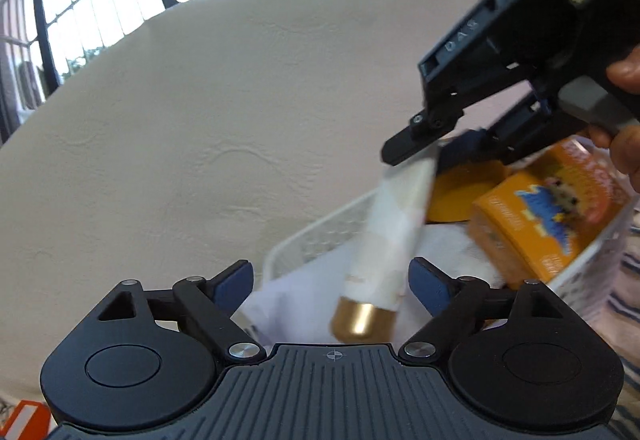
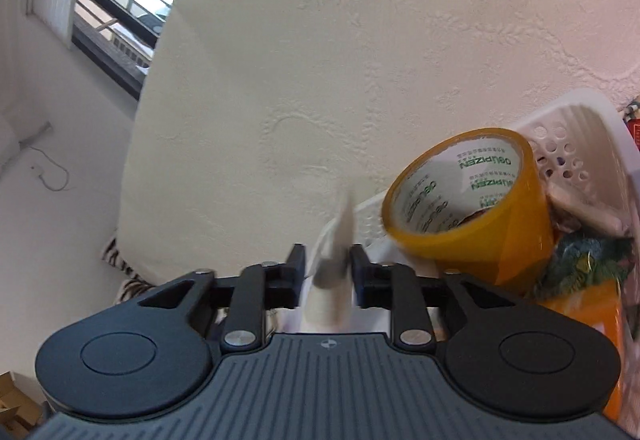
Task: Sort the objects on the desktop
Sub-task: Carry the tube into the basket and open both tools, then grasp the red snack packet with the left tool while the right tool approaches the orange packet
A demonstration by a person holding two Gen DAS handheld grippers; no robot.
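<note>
A white tube with a gold cap (image 1: 394,224) hangs slanted and blurred over a white perforated basket (image 1: 304,244). Its cap end lies between the wide-apart pads of my left gripper (image 1: 332,282), touching neither. Its flat crimped end is up at the fingertips of my right gripper (image 1: 432,156). In the right wrist view the tube (image 2: 334,280) stands between the jaws of the right gripper (image 2: 327,260), with a gap on its left side. The basket (image 2: 576,128) holds a yellow tape roll (image 2: 480,216) and an orange box (image 1: 552,216).
A cream textured surface (image 1: 240,120) fills the background, with barred windows (image 1: 100,0) behind it. A person's hand (image 1: 624,72) holds the right gripper. Striped cloth (image 1: 628,280) lies right of the basket. White paper (image 1: 288,304) lies in the basket's near end.
</note>
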